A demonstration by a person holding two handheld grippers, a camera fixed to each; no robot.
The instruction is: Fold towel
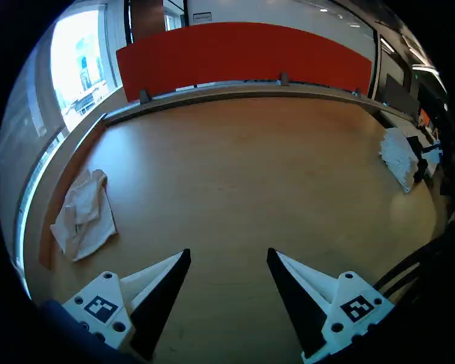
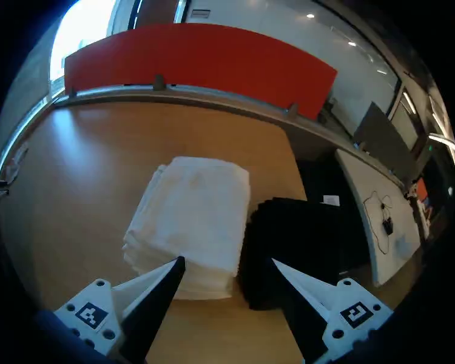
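Your left gripper has its 2 jaws spread wide with nothing between them, and they hang over bare wooden worktop. Left of the jaws, near the worktop's window-side edge, lies a crumpled white towel. It is loose and unfolded, well apart from the gripper. At the far right of the left gripper view, a stack of folded white towels sits at the worktop's right end. Something dark lies just beyond it, too small to tell. An orange divider panel stands along the worktop's far edge, and a bright window is at the far left.

Your right gripper also has its 2 jaws wide apart and holds nothing. Just ahead of them is the stack of folded white towels, with its edges squared. The left jaw's tip overlaps the stack's near edge in the right gripper view, but you cannot tell whether it touches. Just beside the stack on its right sits a black stack that looks like folded dark cloths, at the worktop's right end. The orange divider panel runs along the far edge. Farther right stands a white table with a black cable lying on it.
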